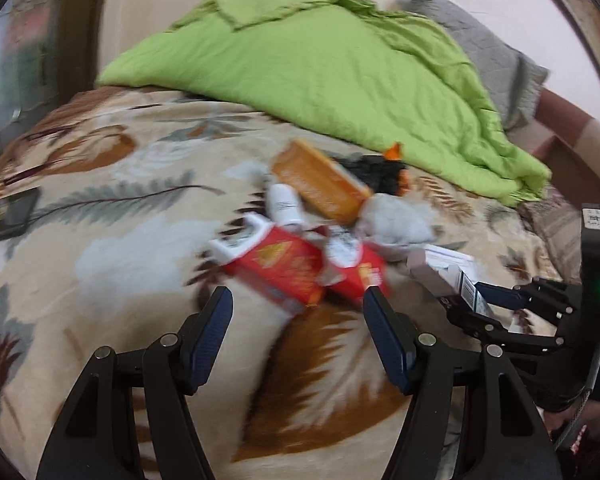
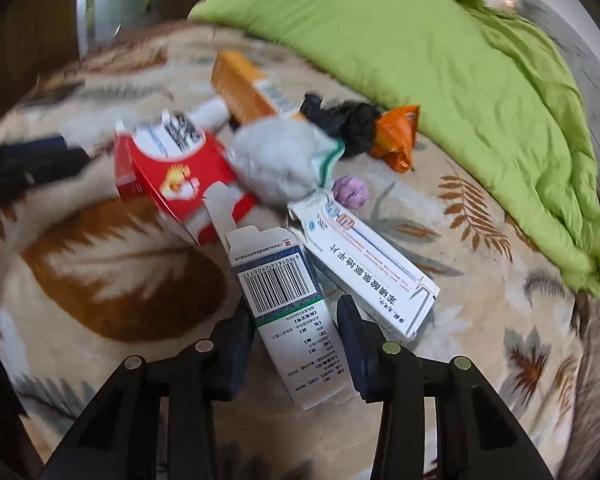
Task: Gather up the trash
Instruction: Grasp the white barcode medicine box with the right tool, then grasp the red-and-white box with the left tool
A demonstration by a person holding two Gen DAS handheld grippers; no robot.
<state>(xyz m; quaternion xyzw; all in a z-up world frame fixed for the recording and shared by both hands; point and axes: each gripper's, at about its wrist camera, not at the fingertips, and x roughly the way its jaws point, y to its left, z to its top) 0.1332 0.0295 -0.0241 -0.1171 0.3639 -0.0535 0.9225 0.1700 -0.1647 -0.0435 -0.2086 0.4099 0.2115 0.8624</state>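
Note:
A heap of trash lies on a leaf-patterned bedspread (image 1: pixel 112 248). My left gripper (image 1: pixel 298 300) is open, its fingers just short of two red boxes (image 1: pixel 284 268). Behind them are a white bottle (image 1: pixel 286 204), an orange box (image 1: pixel 320 186), crumpled grey paper (image 1: pixel 396 222) and a black and orange wrapper (image 1: pixel 384 168). My right gripper (image 2: pixel 296 316) is shut on a white box with a barcode (image 2: pixel 288 300); it also shows in the left wrist view (image 1: pixel 466 286). Beside it lie a long white medicine box (image 2: pixel 368 268), a red box (image 2: pixel 180 180), grey paper (image 2: pixel 280 164) and a purple wad (image 2: pixel 352 192).
A rumpled green quilt (image 1: pixel 332 68) covers the far side of the bed, with a grey blanket (image 1: pixel 496 52) behind it. A dark flat object (image 1: pixel 8 212) lies at the left edge. The bed's right edge drops off beyond the quilt.

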